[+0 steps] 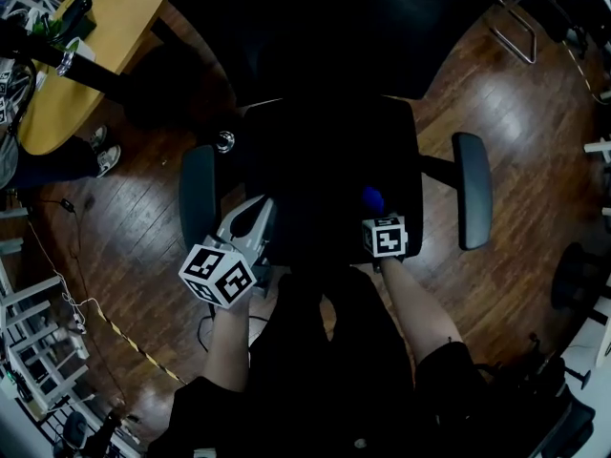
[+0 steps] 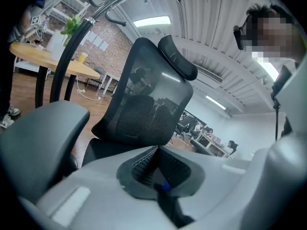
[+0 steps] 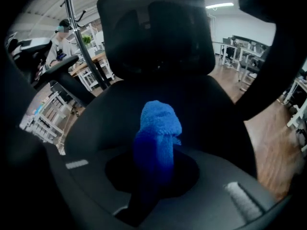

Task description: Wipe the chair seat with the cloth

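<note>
Clamping a bunched fuzzy blue cloth (image 3: 158, 128) is the right hand-held gripper (image 3: 152, 169); the left hand-held gripper (image 2: 158, 169) is closed.

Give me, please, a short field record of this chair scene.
chair seat: black
cloth: blue, bunched, over the seat's front
right hand-held gripper: shut on the cloth
left hand-held gripper: jaws together, by the seat's front left corner
cloth touching seat: cannot tell
floor: dark wood boards
</note>
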Demonstrator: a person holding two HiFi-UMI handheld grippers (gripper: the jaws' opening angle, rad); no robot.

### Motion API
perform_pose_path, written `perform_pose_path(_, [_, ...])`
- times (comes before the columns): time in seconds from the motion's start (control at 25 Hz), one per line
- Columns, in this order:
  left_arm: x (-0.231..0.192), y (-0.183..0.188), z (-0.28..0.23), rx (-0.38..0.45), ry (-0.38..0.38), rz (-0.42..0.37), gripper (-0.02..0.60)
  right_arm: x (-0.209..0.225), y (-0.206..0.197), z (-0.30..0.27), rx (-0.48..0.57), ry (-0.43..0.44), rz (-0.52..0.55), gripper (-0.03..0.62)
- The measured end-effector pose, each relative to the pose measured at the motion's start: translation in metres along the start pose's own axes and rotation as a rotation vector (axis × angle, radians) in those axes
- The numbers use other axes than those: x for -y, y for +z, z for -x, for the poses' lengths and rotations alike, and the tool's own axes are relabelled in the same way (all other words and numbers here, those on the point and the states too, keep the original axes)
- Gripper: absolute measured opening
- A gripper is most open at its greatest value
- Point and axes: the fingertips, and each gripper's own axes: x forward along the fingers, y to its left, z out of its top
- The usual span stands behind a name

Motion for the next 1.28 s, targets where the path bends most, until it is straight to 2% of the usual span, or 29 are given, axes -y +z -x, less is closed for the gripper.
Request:
perform_pose_path(0.16, [-0.011, 0.01, 0.018, 0.041, 0.031, 0.018, 0.003, -0.109, 0.014, -0.026, -0.001, 0.196, 0.023, 0.04])
perform_pose_path(0.32, [-0.019, 0.015, 0.034, 0.066, 0.039, 0.021, 0.003, -0.206, 0.015, -0.037, -0.042, 0.351, 0.048, 0.04])
perform_pose_path(0.4, [-0.018, 0.014, 0.041, 0.079, 0.042, 0.031, 0.003, -0.238, 0.006, -0.04, -0.071, 0.404, 0.076, 0.04])
perform_pose_path(0.6, [-0.026, 0.01, 0.054, 0.084, 0.055, 0.046, 0.003, -0.282, -0.023, -0.05, -0.12, 0.462, 0.151, 0.04])
perform_pose_path(0.76, [-0.027, 0.009, 0.054, 0.085, 0.056, 0.05, 0.003, -0.28, -0.022, -0.049, -0.092, 0.456, 0.213, 0.04])
perform_pose_path(0.88, [-0.026, 0.005, 0.045, 0.067, 0.033, 0.038, 0.003, -0.263, -0.029, -0.051, -0.109, 0.433, 0.164, 0.04])
perform_pose_path(1.12, [-0.013, 0.003, 0.016, 0.035, -0.021, 0.038, 0.003, -0.172, -0.04, -0.039, -0.107, 0.31, 0.049, 0.04])
perform_pose_path(1.28, [0.007, -0.001, -0.007, 0.011, -0.083, 0.045, 0.003, -0.104, -0.044, -0.019, -0.097, 0.23, -0.036, 0.04])
